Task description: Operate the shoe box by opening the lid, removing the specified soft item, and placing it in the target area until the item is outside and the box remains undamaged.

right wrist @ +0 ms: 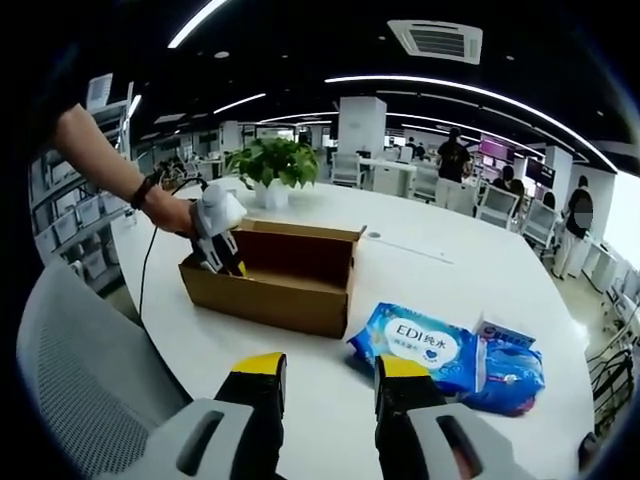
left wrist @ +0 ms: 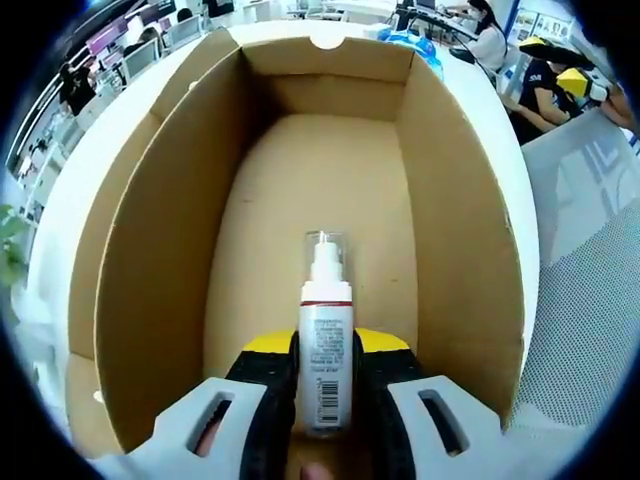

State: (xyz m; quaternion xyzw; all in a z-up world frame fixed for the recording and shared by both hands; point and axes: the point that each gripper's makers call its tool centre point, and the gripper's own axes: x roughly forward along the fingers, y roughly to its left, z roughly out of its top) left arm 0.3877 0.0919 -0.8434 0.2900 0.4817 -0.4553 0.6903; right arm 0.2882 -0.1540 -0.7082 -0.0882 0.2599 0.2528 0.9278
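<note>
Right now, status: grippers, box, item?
Left gripper shut on spray bottle, down inside open box. Right gripper open, empty, above table. Blue soft pack lies outside beside box.

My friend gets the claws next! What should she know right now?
Left claw: shut on a spray bottle, reaching down inside the open cardboard box. In the right gripper view it is at the box's left end.
Right claw: open, holding nothing, above the white table in front of the box.
Blue EDI wipes pack and a second blue pack lie on the table to the right of the box, outside it.
Done: box is open, no damage seen.
Left: lift the bottle out gently if that's intended.
</note>
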